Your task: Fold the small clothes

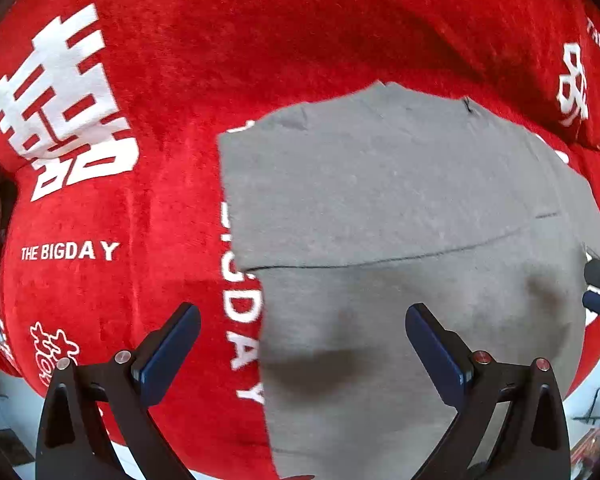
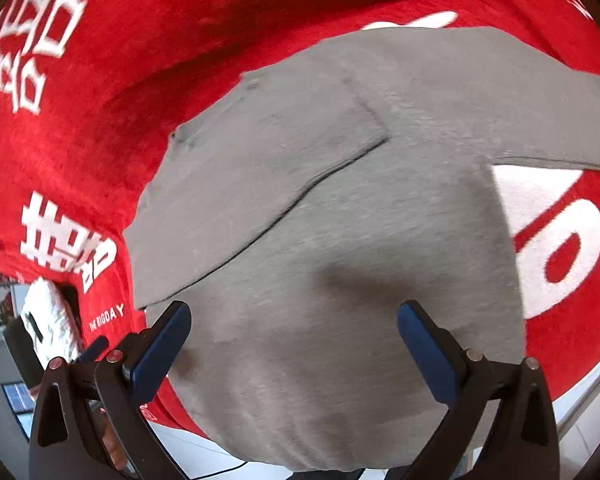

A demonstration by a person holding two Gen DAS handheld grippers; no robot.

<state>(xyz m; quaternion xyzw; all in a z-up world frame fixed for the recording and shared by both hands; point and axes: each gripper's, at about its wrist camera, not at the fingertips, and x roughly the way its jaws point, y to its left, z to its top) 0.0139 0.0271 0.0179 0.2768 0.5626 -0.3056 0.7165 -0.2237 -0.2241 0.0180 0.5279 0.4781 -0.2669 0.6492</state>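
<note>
Left wrist shows my left gripper [image 1: 302,354] straddling the garment's [image 1: 380,208] left edge; right gripper [image 2: 294,350] hovers over its middle, both jaws spread, grasping nothing

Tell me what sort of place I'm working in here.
Probably a home bedroom, though little of the room shows. The grey garment lies on a plush red blanket printed with wedding characters and "THE BIGDAY", which looks like bedding over a bed. Both grippers, left and right, are open above it.
</note>
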